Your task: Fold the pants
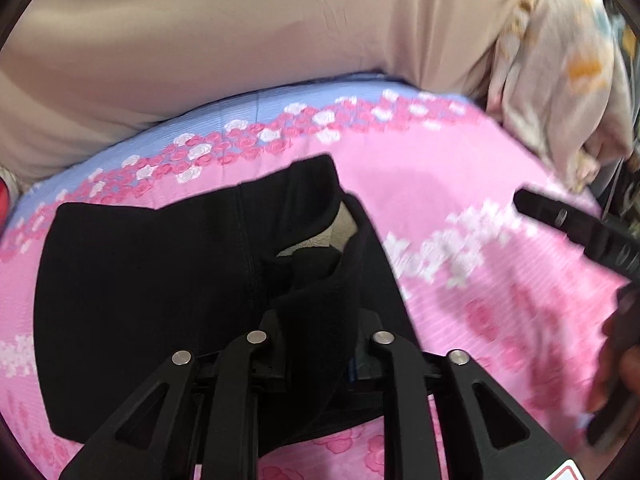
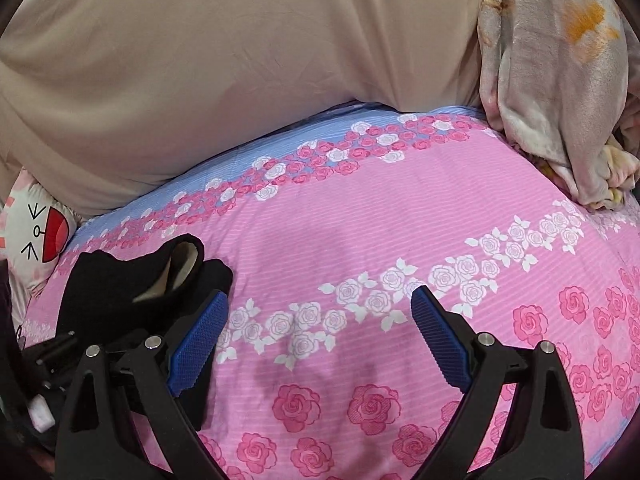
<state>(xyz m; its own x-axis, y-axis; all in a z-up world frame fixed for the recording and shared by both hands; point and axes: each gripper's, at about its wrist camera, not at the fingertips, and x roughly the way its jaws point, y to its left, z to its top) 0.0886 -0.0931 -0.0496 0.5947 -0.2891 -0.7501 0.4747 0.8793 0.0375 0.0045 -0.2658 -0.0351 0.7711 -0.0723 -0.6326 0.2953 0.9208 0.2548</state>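
Black pants bunched on pink rose bedsheet, nine o'clock of right gripper. Left gripper jaws clamped on fabric fold; right jaws apart, empty. Mid-fold, seemingly; next: lay held edge flat.

A bed covered by a pink rose-print sheet carries everything; the sheet has a blue band along its far edge and a row of white roses across the middle. Black pants lie bunched on it at the left. A large beige cushion rests along the far edge, a pale floral blanket is heaped at the far right corner, and what seems a cartoon-face pillow sits far left.
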